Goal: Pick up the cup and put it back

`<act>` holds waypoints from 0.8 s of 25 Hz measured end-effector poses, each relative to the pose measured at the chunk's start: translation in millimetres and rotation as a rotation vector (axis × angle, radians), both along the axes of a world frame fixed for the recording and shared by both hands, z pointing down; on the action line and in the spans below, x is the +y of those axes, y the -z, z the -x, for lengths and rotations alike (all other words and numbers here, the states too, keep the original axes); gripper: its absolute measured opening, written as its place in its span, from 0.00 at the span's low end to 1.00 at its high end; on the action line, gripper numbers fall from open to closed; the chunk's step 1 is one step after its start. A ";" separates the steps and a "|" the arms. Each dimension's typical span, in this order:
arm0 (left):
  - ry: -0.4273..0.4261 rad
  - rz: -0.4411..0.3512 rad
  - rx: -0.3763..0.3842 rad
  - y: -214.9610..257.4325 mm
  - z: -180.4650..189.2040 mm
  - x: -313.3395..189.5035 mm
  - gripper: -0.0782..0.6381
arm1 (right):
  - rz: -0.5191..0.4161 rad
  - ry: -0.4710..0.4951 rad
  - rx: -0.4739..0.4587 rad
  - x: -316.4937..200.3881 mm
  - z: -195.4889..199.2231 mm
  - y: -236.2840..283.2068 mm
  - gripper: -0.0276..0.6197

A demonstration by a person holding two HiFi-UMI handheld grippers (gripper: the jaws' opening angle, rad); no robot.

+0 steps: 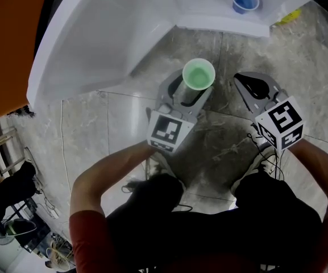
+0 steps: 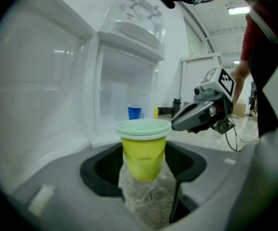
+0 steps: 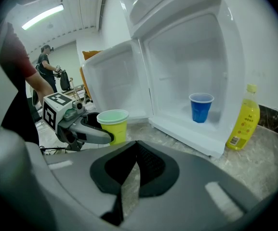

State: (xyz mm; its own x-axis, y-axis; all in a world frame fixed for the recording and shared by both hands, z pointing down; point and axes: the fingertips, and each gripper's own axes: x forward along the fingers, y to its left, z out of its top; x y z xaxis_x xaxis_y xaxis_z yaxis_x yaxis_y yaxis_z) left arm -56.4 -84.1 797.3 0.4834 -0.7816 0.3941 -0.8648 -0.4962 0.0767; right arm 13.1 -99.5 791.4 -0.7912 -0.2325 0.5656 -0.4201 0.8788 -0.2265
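1. The left gripper (image 1: pixel 193 90) has its fingers (image 2: pixel 105 170) clamped on the yellow cup (image 2: pixel 144 153). They pinch it from both sides, and you can see the cup wall dented in a bit.
2. The cup is upright, up off the floor (image 1: pixel 220 147) and outside the fridge (image 3: pixel 187 57). It sits just in front of the fridge's front lip, near where the open door hinges off to the left. The rim looks pale green, and from above the inside looks green too.
3. The right gripper (image 1: pixel 253 87) is just beside the left one, on the right, and it's got nothing in it. Its fingers (image 3: pixel 151 165) are clenched together with the tips meeting, and only marble floor shows below them.
4. The fridge is a small white one standing wide open. A blue cup (image 3: pixel 201 108) stands upright on the bottom of it, toward the back and well apart from the yellow cup.
5. A yellow bottle (image 3: pixel 243 124) stands upright on the floor, right up against the outside of the fridge's right wall.
6. Each gripper has its marker cube on the end closest to the person, one on the left (image 1: pixel 169 131) and one on the right (image 1: pixel 279 122). The person's forearms come up from the bottom edge of the head view, one to each gripper.
7. There's another person way back in the right gripper view, too small to say much about.
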 end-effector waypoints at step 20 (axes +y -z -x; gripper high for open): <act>0.025 -0.033 0.000 -3.8 -5.8 -39.4 0.48 | 0.020 -0.021 0.002 -10.9 -11.7 -11.8 0.04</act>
